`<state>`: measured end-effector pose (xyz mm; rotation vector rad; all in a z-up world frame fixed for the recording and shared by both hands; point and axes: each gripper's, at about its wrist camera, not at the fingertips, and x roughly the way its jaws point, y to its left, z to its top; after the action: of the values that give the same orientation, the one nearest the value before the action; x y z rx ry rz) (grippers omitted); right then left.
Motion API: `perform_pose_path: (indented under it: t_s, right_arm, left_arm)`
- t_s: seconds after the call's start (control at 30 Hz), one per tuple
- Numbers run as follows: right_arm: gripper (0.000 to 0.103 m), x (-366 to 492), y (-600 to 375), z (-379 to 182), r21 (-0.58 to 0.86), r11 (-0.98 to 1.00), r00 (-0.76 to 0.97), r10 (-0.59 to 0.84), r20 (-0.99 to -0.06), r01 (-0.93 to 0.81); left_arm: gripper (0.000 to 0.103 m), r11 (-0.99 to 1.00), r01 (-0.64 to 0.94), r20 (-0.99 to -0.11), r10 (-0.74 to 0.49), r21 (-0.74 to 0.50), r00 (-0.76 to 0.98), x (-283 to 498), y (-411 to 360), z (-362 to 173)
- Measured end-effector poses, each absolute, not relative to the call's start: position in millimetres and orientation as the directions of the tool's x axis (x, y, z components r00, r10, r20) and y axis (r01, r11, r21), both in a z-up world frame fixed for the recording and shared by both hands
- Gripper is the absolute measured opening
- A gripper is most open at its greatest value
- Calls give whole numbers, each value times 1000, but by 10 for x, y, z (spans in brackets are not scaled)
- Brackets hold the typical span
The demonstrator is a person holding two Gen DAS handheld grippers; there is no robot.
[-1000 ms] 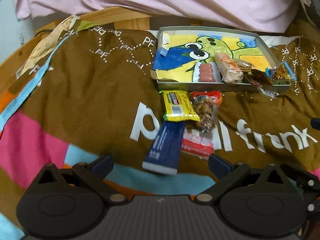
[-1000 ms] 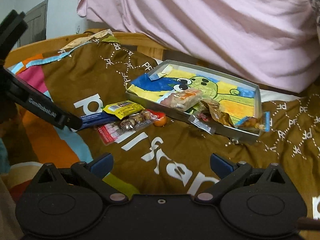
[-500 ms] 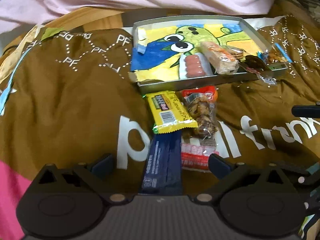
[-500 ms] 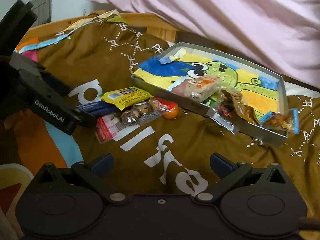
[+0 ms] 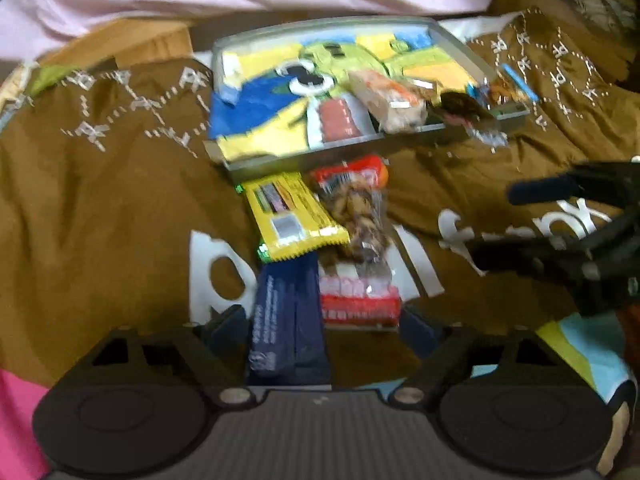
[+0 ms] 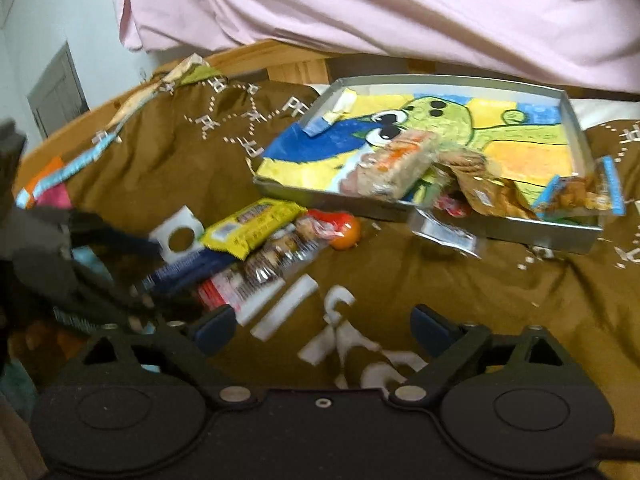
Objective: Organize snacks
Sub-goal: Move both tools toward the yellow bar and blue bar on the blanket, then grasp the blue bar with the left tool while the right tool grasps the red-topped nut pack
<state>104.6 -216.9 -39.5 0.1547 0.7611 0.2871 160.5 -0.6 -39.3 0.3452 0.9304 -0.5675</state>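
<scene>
A pile of snacks lies on the brown blanket: a dark blue bar (image 5: 288, 320), a yellow packet (image 5: 290, 216), a clear bag of nuts (image 5: 360, 212) and a red-and-white packet (image 5: 360, 300). My left gripper (image 5: 324, 328) is open, and the blue bar's near end lies between its fingers. Behind the pile is a metal tray (image 5: 280, 164) with a cartoon lining, holding a sausage pack (image 5: 336, 120) and a wrapped bar (image 5: 388, 100). My right gripper (image 6: 324, 326) is open and empty over the blanket, right of the pile (image 6: 256, 240). The tray (image 6: 440, 220) shows there too.
A pink sheet (image 6: 400, 8) hangs behind the tray. Several wrappers (image 6: 580, 196) hang over the tray's right front corner. An orange ball (image 6: 346, 234) sits by the nut bag. The wooden bed frame (image 6: 296, 64) edges the blanket at the back.
My left gripper has moved forward until the blue bar lies between its fingers. My right gripper has moved closer to the pile and tray. Both stay open.
</scene>
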Motion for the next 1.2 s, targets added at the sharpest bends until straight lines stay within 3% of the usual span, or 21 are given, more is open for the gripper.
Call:
perform_pose_path:
  t_s: [0.17, 0.53, 0.8, 0.97, 1.2]
  right_arm:
    - [72, 1310, -2021, -467, 309, 921, 652, 387, -652, -238]
    - [68, 1839, -1835, -679, 391, 909, 583, 397, -709, -144]
    - [49, 1916, -1799, -724, 393, 913, 578, 382, -721, -113]
    - [43, 1840, -1903, -689, 427, 899, 561, 403, -723, -96]
    - [43, 1516, -2054, -569, 392, 912, 508, 398, -764, -125]
  left_arm:
    - [73, 805, 593, -830, -316, 22, 460, 1674, 42, -429]
    - [45, 852, 524, -857, -265, 6, 442, 1820, 131, -446]
    - [44, 890, 455, -874, -249, -36, 417, 1827, 113, -443]
    - [44, 905, 415, -887, -268, -98, 375, 1763, 126, -406]
    - [44, 913, 369, -900, -299, -173, 316, 1680, 204, -358]
